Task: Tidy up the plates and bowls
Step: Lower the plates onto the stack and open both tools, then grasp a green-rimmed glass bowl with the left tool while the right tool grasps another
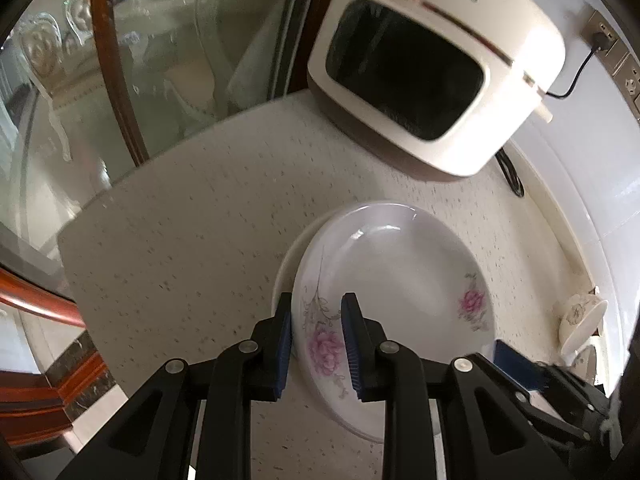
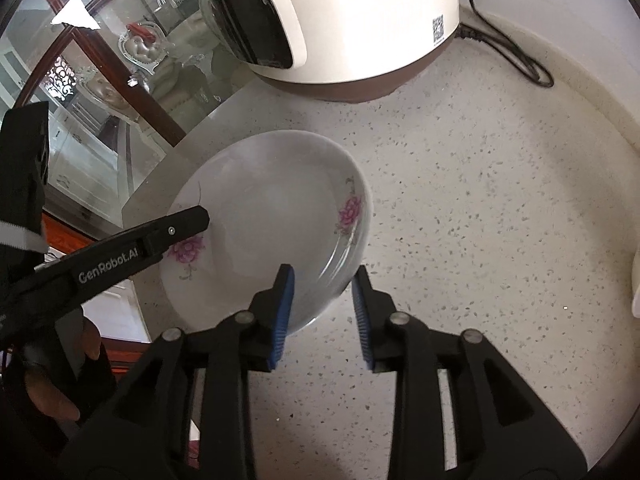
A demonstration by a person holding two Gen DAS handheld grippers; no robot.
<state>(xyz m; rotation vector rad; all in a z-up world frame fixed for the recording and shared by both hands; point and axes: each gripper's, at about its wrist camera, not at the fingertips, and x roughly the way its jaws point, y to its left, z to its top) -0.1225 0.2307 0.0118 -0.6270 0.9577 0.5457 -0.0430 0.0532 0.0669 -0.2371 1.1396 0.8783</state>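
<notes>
A glossy white plate with pink flower prints and thin grey stems on its sloped rim sits near the edge of a speckled, cream stone-look counter; its shallow well holds nothing. In the left wrist view it lies on top of a second plain white dish, only a crescent of which shows at its left side. The left gripper has its blue ribbed pads on either side of the plate's near rim, one outside and one over the flowered rim; the jaws are parted around the rim, and whether the pads actually press it cannot be told. The right gripper straddles the plate's opposite rim in the right wrist view, its jaws spread wide with clear gaps, gripping nothing. Behind the plate stands a rounded cream appliance with a dark window, a gold trim line and a brown base, its black cord looping on the counter toward a wall socket. At the counter's right, near the white tiled wall, small flower-printed cups lean together. Beyond the counter edge is a wood-framed glass partition.
</notes>
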